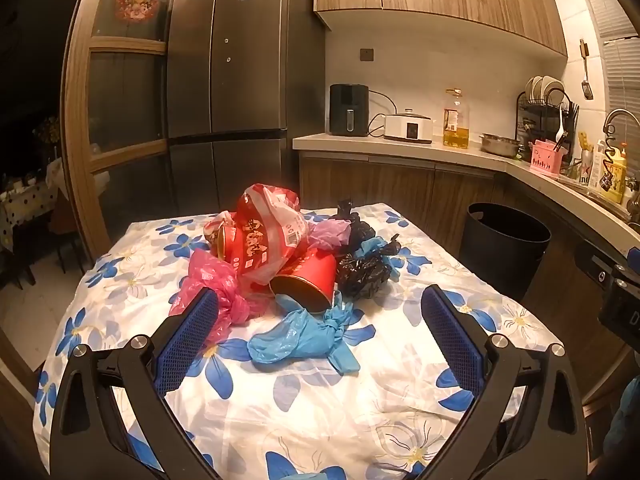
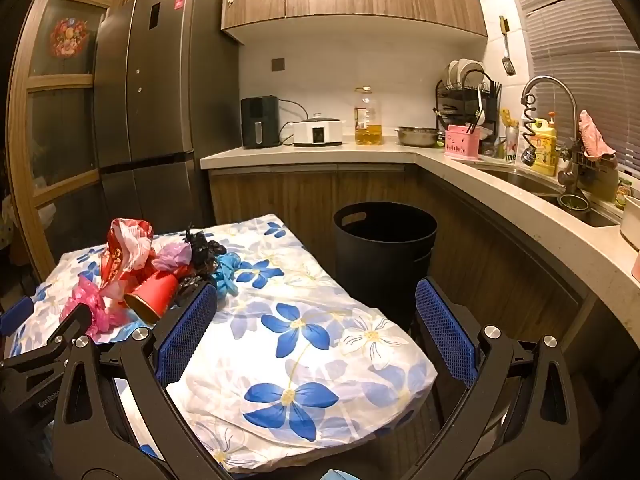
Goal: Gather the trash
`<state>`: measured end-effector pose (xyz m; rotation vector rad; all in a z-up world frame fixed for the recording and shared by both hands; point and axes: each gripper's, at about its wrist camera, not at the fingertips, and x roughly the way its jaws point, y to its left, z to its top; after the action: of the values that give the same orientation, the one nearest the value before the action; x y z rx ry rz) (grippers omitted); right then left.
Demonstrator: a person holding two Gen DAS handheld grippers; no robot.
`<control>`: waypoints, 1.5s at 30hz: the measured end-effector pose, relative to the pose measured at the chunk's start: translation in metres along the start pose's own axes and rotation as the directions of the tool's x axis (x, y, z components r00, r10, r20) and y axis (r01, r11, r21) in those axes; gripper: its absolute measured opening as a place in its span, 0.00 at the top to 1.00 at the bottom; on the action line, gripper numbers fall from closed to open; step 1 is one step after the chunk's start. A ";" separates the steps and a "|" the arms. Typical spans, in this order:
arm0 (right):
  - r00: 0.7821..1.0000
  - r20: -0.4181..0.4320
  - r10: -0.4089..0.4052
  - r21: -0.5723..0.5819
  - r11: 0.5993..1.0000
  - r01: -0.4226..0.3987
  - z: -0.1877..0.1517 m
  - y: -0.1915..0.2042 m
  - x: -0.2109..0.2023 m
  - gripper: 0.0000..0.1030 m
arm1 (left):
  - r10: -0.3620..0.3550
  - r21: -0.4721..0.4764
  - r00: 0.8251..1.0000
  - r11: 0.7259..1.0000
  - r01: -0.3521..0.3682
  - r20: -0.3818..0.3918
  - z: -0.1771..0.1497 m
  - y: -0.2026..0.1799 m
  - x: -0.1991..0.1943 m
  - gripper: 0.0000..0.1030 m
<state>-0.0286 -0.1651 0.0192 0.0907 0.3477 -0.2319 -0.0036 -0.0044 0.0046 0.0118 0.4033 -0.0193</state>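
A pile of trash lies on the flowered tablecloth: a red paper cup on its side, a red-and-white plastic bag, a pink bag, a blue bag, a black bag and a light-blue bag. My left gripper is open, just short of the blue bag and the cup. My right gripper is open and empty over the table's right part, with the pile to its left. A black trash bin stands on the floor beyond the table; it also shows in the left wrist view.
A dark fridge stands behind the table. The L-shaped counter carries an air fryer, a cooker, an oil bottle, a dish rack and a sink. The left gripper's body sits at the right view's left edge.
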 end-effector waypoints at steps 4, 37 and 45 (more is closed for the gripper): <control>1.000 0.000 -0.001 0.002 1.000 0.001 0.000 0.002 0.000 0.05 | -0.001 -0.001 1.000 1.000 0.001 -0.001 0.000 0.000 0.000 0.05; 1.000 0.007 -0.003 0.003 1.000 0.003 0.005 0.001 -0.002 0.05 | -0.009 -0.006 1.000 1.000 0.009 0.003 0.002 -0.002 -0.001 0.05; 1.000 0.008 -0.004 0.003 1.000 0.004 0.009 -0.003 -0.006 0.05 | -0.011 -0.008 1.000 1.000 0.011 0.002 0.003 -0.002 -0.001 0.05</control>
<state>-0.0322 -0.1677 0.0296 0.0922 0.3393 -0.2363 -0.0031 -0.0064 0.0077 0.0015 0.4010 -0.0287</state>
